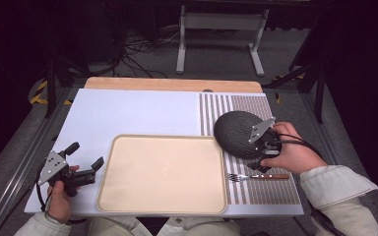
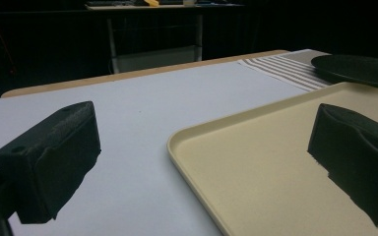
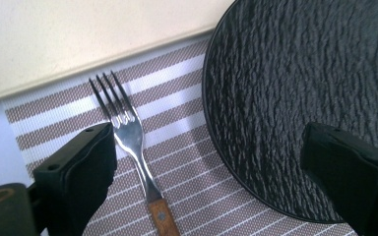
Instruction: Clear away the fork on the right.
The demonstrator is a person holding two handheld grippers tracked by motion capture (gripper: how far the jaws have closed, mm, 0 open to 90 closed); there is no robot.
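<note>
Right tongs (image 1: 265, 153) wide open over the striped mat (image 1: 256, 191), one jaw above the black plate's (image 1: 236, 133) near rim, the other beside the fork (image 1: 258, 176); nothing gripped; plate and fork both rest on the mat, beside the beige tray (image 1: 162, 173). Left tongs (image 1: 84, 162) open, idle, off the tray's left edge on the worktop (image 1: 128, 113). Judgement: early; tray bare, nothing lifted or moved onto it yet.

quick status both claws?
Left claw: open, holding nothing, straddling the tray edge.
Right claw: open, holding nothing, over the plate rim beside the fork.
</note>
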